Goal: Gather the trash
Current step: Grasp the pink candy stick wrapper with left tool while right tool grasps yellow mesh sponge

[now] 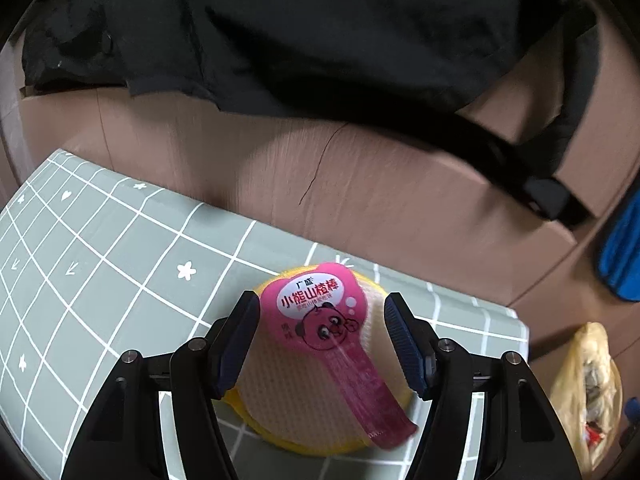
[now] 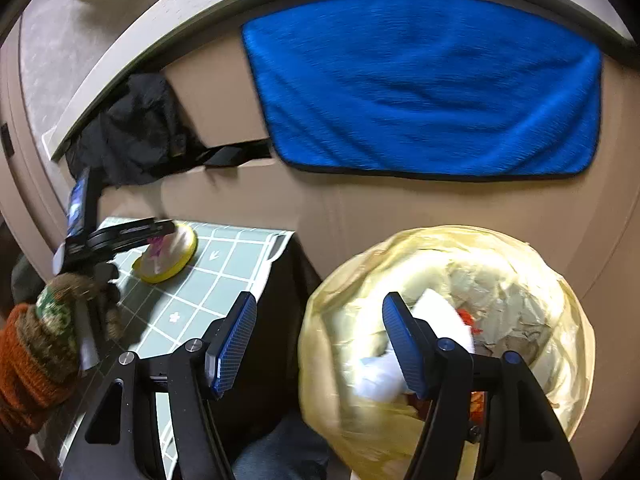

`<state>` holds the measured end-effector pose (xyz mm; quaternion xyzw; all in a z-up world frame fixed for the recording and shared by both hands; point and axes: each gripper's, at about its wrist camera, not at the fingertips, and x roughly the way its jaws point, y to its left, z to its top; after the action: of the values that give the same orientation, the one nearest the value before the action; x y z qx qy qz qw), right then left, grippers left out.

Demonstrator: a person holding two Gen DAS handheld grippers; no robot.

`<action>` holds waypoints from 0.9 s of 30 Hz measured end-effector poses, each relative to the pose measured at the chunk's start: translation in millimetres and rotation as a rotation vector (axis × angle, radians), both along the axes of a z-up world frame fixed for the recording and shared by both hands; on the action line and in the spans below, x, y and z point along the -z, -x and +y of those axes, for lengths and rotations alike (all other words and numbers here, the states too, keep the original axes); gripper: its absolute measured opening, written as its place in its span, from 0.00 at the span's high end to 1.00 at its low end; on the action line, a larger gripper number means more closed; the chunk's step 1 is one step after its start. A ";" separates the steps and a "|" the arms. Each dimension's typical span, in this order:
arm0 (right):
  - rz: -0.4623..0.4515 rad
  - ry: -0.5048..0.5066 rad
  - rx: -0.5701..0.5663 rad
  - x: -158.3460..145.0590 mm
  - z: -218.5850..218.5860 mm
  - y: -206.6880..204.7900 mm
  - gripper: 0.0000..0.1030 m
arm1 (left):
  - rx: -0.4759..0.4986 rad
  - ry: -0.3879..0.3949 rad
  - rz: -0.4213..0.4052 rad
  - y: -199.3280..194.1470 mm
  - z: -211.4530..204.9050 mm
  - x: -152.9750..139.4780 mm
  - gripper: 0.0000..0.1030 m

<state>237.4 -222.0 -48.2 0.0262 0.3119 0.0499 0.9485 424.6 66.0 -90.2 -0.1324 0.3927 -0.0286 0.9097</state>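
Observation:
A pink candy wrapper with a cartoon bear lies on a round yellow pad with a beige mesh top. My left gripper straddles the wrapper, jaws apart. The left pad is at the wrapper's edge and the right pad stands clear of it. In the right wrist view, that gripper hangs over the pad, held by a hand in a knit glove. My right gripper is open with nothing between its fingers, above the near rim of a yellow translucent trash bag holding paper and scraps.
The pad sits on a table with a green grid cloth, near its corner. Behind is a brown sofa with a black garment and a blue towel. The trash bag stands right of the table.

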 end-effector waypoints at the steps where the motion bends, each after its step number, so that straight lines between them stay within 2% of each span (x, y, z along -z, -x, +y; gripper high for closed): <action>1: 0.003 0.008 -0.006 -0.3 5.0 -1.4 0.39 | 0.000 0.003 0.007 -0.9 2.2 2.2 0.45; 3: 0.008 0.018 -0.019 -0.7 12.5 -4.0 0.39 | 0.007 0.015 0.007 1.3 10.8 5.5 0.49; 8: 0.032 0.023 -0.076 -0.4 37.4 -17.9 0.39 | 0.049 0.071 0.015 21.3 46.8 9.2 0.50; 12: 0.064 -0.010 -0.153 2.2 71.2 -37.6 0.39 | 0.081 0.109 0.001 61.6 87.8 1.5 0.50; 15: 0.093 -0.022 -0.209 5.8 99.1 -53.3 0.39 | 0.097 0.106 -0.007 89.2 112.9 -3.9 0.50; 20: 0.170 -0.064 -0.282 24.3 150.9 -91.2 0.48 | 0.092 0.073 -0.040 137.6 144.0 -19.0 0.49; 23: 0.191 -0.093 -0.261 36.6 172.3 -112.6 0.48 | 0.071 0.038 -0.068 164.9 158.0 -27.2 0.49; 27: 0.211 -0.150 -0.180 53.1 179.9 -136.3 0.48 | 0.069 -0.002 -0.083 185.9 167.3 -29.8 0.49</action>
<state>373.8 -42.1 -101.3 0.0741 0.4063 0.1547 0.8975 238.7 233.3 -60.4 -0.1164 0.3590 -0.0648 0.9238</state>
